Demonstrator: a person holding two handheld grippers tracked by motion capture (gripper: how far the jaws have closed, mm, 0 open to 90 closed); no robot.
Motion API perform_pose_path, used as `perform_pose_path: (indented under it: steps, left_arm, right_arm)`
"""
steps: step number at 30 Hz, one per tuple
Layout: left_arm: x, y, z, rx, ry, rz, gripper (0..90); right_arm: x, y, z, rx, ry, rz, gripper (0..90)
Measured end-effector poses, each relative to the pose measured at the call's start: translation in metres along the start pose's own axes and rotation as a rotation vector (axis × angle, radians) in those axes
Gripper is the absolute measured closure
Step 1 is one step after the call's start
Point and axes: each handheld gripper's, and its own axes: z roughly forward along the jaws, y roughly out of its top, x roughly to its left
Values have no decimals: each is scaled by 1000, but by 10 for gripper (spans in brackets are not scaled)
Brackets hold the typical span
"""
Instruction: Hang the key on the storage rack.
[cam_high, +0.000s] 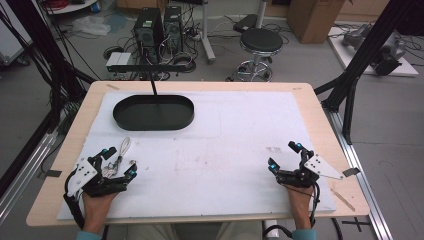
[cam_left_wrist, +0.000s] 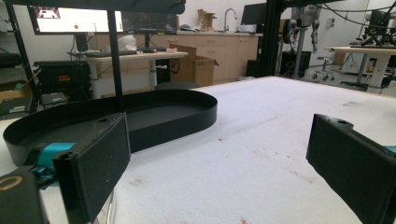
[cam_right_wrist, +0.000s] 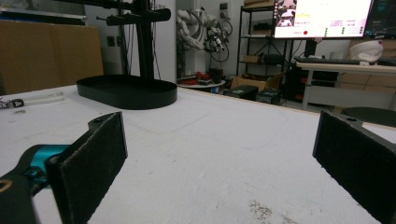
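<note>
Metal wire whisk (cam_high: 121, 156) lies between the gaping left gripper (cam_high: 118, 162); right gripper (cam_high: 284, 155) gapes too.

This is a robotics lab or a technical workshop. In the upper left of the high view two computer towers (cam_high: 159, 27) stand on the bare floor among many loose cables (cam_high: 60, 30), and a round black stool (cam_high: 260, 42) stands at the top centre. A cardboard box (cam_high: 312, 17) is at the upper right. In the right gripper view a big monitor (cam_right_wrist: 322, 17) shows at the upper right, and white robot arms (cam_right_wrist: 205, 28) hang at the top centre. In the left gripper view, wooden cabinets with a sink tap (cam_left_wrist: 229, 18) stand at the back.
</note>
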Motion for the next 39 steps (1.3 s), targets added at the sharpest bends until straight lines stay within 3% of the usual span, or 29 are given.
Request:
perform_pose_path:
  steps: [18, 21, 26, 29, 32, 37, 39]
  left_arm:
    - [0, 0, -1, -11, 11, -3, 68]
    - [1, 1, -2, -7, 6, -18, 68]
    - [1, 15, -6, -20, 40, -5, 68]
    - [3, 25, -8, 22, 61, -21, 68]
    - [7, 32, -8, 48, 21, -40, 68]
    - [13, 46, -9, 111, 4, -8, 68]
    - [16, 55, -10, 148, 39, 23, 68]
  right_arm:
    - [1, 0, 0, 3, -3, 0, 23]
    - [0, 0, 0, 1, -3, -1, 23]
    - [1, 0, 0, 4, -1, -1, 23]
    - [1, 0, 0, 4, -1, -1, 23]
    - [1, 0, 0, 3, -1, -2, 23]
    - [1, 0, 0, 2, 1, -8, 23]
    - [1, 0, 0, 0, 0, -9, 23]
